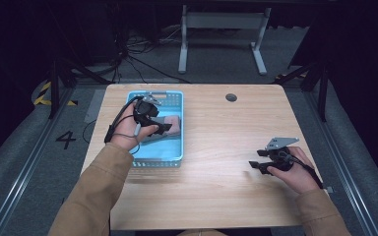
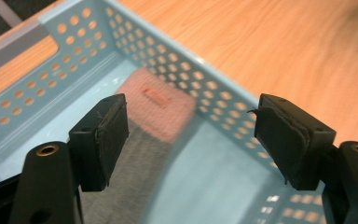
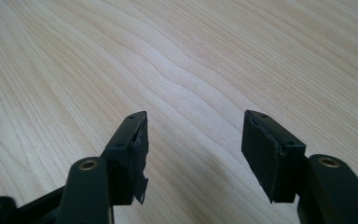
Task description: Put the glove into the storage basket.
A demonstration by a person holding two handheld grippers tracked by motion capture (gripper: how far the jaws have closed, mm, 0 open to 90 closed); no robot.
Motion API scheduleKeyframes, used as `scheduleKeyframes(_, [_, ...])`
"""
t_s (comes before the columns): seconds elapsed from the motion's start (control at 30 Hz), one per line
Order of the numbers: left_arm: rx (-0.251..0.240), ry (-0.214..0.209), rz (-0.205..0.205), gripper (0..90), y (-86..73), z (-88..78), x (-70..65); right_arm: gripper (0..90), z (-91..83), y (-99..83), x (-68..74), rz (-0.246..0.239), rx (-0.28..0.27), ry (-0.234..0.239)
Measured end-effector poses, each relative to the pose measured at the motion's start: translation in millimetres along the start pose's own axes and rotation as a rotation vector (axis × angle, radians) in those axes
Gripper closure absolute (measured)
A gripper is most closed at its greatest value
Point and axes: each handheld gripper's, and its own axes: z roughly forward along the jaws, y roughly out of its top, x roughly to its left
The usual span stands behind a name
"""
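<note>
Sock, grey with a pink toe, lies flat inside the light-blue perforated basket at the table's left side. Left gripper hangs above the sock, jaws spread wide with nothing between them. Right gripper, well apart over bare wood, has its jaws equally spread and empty.

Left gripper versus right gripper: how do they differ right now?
The left gripper hangs over the blue basket, above a pink and grey sock; the right gripper is low over the bare wooden table. Both have open, empty jaws.
</note>
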Motion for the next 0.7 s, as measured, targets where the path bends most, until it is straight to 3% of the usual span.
scheduleKeyframes(0.2, [-0.075, -0.056, 0.05, 28.6, -4.1, -25.3, -26.3, 41.6, 2.7, 0.8, -1.7, 0.003, 0.003, 0.007])
scheduleKeyframes(0.3, [-0.078, -0.057, 0.062, 28.4, -10.5, -33.7, -35.7, 41.2, 4.4, 1.2, -2.9, 0.005, 0.005, 0.009])
scheduleKeyframes(0.57, [-0.081, -0.128, 0.05, 27.2, -44.5, -48.4, -58.9, 40.4, 5.4, 0.3, -1.5, 0.006, 0.012, 0.016])
scheduleKeyframes(0.7, [-0.124, -0.12, 0.067, 27.9, -63.8, -45.0, -71.5, 40.1, 7.5, 0.3, -0.3, 0.011, 0.017, 0.023])
